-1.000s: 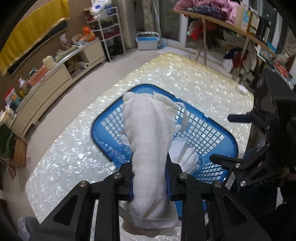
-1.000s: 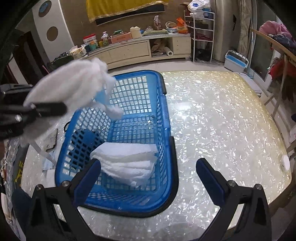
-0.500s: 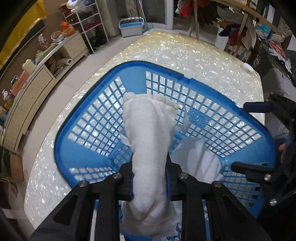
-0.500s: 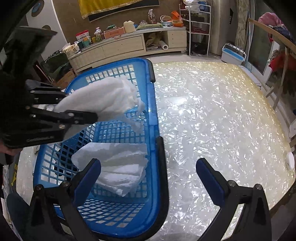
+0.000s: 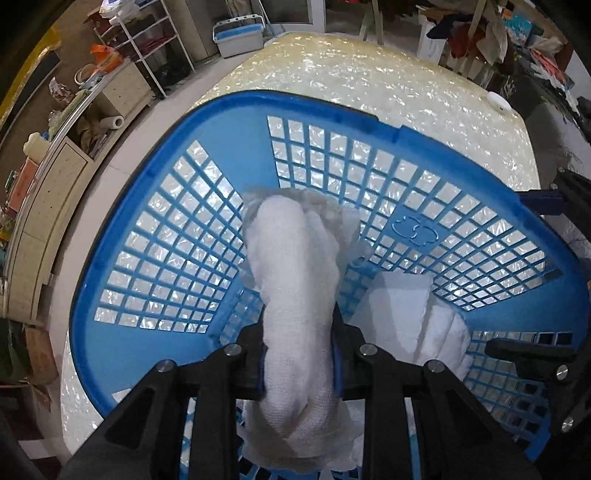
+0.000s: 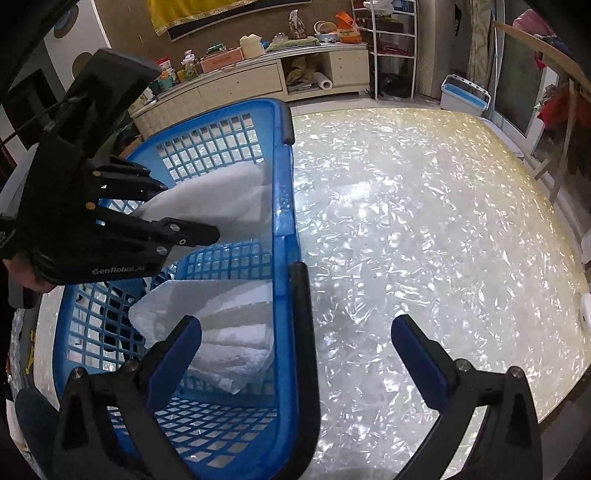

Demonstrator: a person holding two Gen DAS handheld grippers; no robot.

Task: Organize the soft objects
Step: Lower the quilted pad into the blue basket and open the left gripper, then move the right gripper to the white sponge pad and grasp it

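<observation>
Home living room: long sideboard (image 6: 236,85) cluttered with household items, wire shelf rack (image 6: 391,44), clothes piled on wooden rack (image 5: 480,33).

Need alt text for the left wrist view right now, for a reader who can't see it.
The left gripper, shut on a rolled white towel, holds it inside a blue lattice basket on a pearly table. A folded white towel already lies in the basket.

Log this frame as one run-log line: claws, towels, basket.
left claw: shut on rolled white towel, over blue basket | right claw: open, empty, straddling basket rim | folded towel: in basket
</observation>
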